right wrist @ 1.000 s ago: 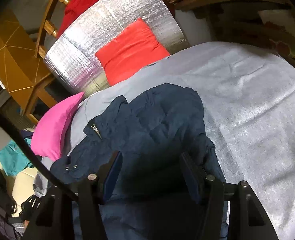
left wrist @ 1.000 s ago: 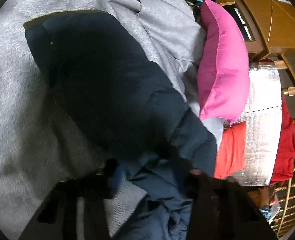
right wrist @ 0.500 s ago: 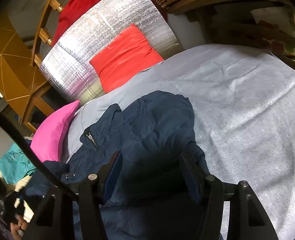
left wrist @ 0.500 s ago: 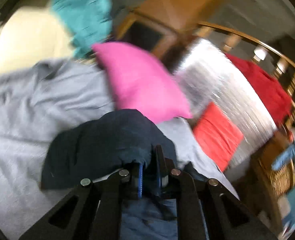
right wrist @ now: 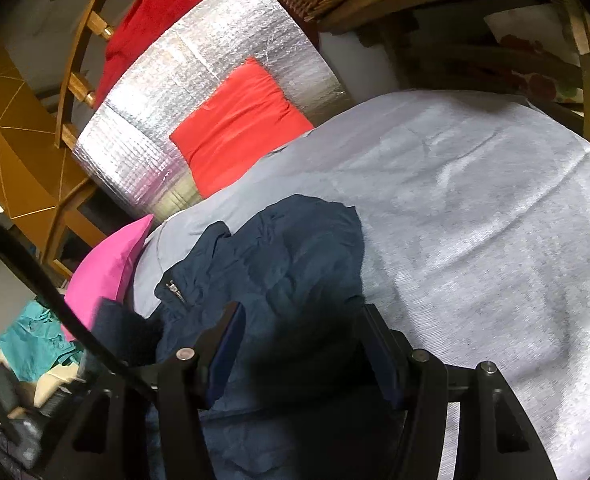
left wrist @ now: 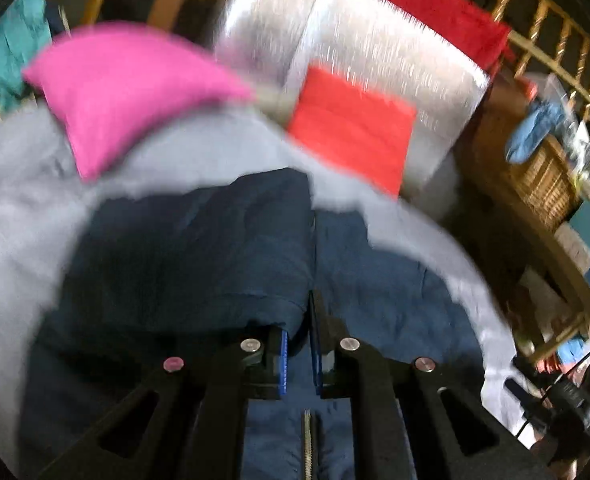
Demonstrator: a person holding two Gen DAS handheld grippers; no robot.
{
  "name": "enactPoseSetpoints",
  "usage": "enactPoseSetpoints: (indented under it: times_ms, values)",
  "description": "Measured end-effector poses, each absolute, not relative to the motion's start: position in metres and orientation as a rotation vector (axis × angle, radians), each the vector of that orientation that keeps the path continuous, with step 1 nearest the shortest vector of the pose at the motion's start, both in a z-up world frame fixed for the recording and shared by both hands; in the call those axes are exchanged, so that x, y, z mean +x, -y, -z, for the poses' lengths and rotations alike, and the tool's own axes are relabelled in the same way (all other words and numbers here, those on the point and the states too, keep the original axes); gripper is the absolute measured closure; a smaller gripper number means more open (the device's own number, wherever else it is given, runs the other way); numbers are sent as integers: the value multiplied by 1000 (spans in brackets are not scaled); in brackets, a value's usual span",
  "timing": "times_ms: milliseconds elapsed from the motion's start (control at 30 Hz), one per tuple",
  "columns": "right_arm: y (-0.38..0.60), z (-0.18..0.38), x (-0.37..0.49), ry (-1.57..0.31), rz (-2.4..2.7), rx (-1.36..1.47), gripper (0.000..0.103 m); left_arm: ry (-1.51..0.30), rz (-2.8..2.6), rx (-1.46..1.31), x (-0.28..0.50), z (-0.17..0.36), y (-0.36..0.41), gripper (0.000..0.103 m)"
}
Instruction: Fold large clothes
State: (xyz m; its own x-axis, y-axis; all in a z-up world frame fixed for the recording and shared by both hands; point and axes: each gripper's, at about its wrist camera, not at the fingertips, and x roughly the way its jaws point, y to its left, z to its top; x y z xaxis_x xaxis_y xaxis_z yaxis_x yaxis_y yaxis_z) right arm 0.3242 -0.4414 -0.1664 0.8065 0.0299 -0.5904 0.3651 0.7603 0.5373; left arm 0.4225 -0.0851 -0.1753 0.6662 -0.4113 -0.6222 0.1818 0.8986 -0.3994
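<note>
- Two wrist views show one navy jacket (right wrist: 295,264) lying crumpled on a grey bed cover (right wrist: 475,208), near the cover's left side and its pillow end.
- Far left in the right wrist view, a teal garment (right wrist: 31,340) sits in a heap, partly cut off by a black cable that crosses the frame.
- Next comes a pink cushion (left wrist: 123,92), smooth and plump, resting on the grey cover just beside the jacket.
- The jacket is matte, softly quilted fabric; a small metal zip pull (right wrist: 175,290) shows near its collar, and zip teeth run down its front in the left wrist view.
- The left gripper (left wrist: 299,336) has its blue-padded fingers nearly together, pinching a fold of the jacket, which drapes over the fingertips.
- The right gripper (right wrist: 301,344) hangs over the jacket with its fingers spread wide, holding nothing.
- Behind, a crinkled silver foil panel (right wrist: 199,92) leans upright, with a flat red-orange cushion (right wrist: 239,124) against it.
- At right, a woven wicker basket (left wrist: 543,180) sits on wooden furniture.
- The left wrist view is heavily motion-blurred; no writing or brand can be read anywhere.
</note>
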Motion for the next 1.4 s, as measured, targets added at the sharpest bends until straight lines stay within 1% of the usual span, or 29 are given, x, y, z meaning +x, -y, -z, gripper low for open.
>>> enactPoseSetpoints:
  times_ms: [67, 100, 133, 200, 267, 367, 433, 467, 567, 700, 800, 867, 1067, 1200, 1400]
  values:
    - [444, 168, 325, -621, 201, 697, 40, -942, 335, -334, 434, 202, 94, 69]
    - [446, 168, 325, -625, 204, 703, 40, -1035, 324, -347, 438, 215, 94, 40]
    - [447, 169, 326, -627, 207, 710, 40, -1085, 330, -368, 439, 222, 94, 36]
    - [448, 171, 326, -632, 209, 725, 40, -1113, 336, -413, 437, 225, 83, 36]
    - [448, 170, 327, -631, 200, 738, 40, -1113, 350, -427, 425, 216, 73, 36]
    - [442, 169, 327, -630, 184, 728, 40, -1069, 410, -486, 406, 195, 47, 34]
    - [437, 168, 328, -632, 171, 718, 40, -1018, 395, -509, 399, 183, 28, 28]
    - [435, 168, 328, -633, 167, 715, 40, -987, 374, -523, 398, 178, 17, 27]
    - [428, 168, 327, -634, 151, 705, 40, -952, 310, -591, 407, 180, -16, 26]
    - [419, 167, 329, -637, 145, 674, 40, -950, 262, -777, 429, 201, -44, 26]
    - [417, 169, 332, -643, 138, 670, 40, -934, 293, -885, 440, 211, -46, 26]
    - [416, 171, 334, -649, 135, 673, 40, -922, 301, -910, 440, 217, -45, 26]
    - [417, 174, 338, -660, 137, 658, 40, -896, 303, -900, 448, 218, -40, 27]
    - [421, 176, 339, -663, 142, 668, 40, -930, 280, -865, 446, 211, -36, 27]
    - [423, 176, 338, -663, 141, 675, 40, -881, 284, -833, 446, 203, -35, 27]
